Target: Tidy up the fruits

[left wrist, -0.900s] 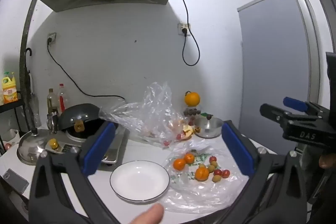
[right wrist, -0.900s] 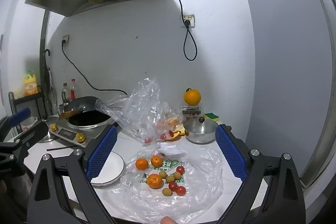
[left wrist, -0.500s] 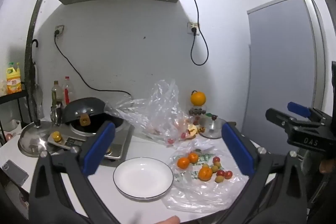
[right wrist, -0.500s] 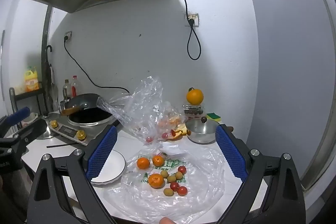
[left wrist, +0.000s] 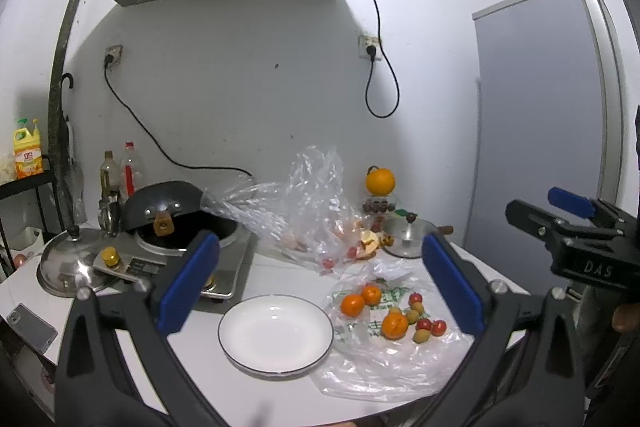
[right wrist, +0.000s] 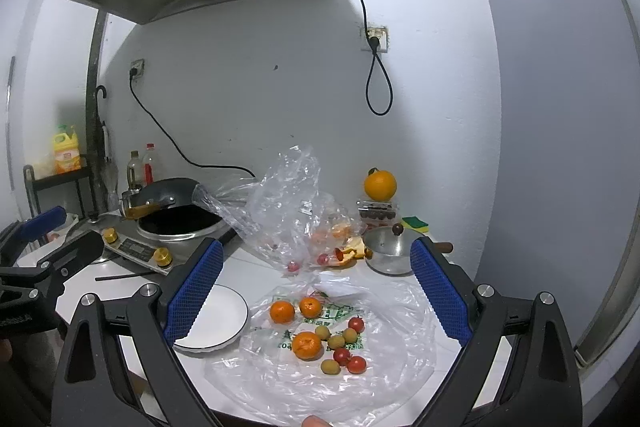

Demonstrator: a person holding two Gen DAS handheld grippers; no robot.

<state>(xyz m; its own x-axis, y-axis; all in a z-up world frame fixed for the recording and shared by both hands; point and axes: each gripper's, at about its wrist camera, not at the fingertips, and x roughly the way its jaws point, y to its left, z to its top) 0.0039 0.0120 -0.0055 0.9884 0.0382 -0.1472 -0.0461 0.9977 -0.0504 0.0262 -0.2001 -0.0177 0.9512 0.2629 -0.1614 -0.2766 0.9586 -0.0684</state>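
Since the earlier frames both views have tilted up a little, so the desk (left wrist: 280, 399) and everything on it sit lower in the picture; nothing on it has shifted. At the left, the left tongs (left wrist: 320, 279) stand fully spread and empty above the white plate (left wrist: 276, 331), which is bare. Just right of the plate, a flattened clear bag (right wrist: 380, 379) carries the fruits (right wrist: 320, 335): three small oranges, green ones and red ones, loosely grouped. The right tongs (right wrist: 316, 287) are likewise wide apart, holding nothing, above that bag.
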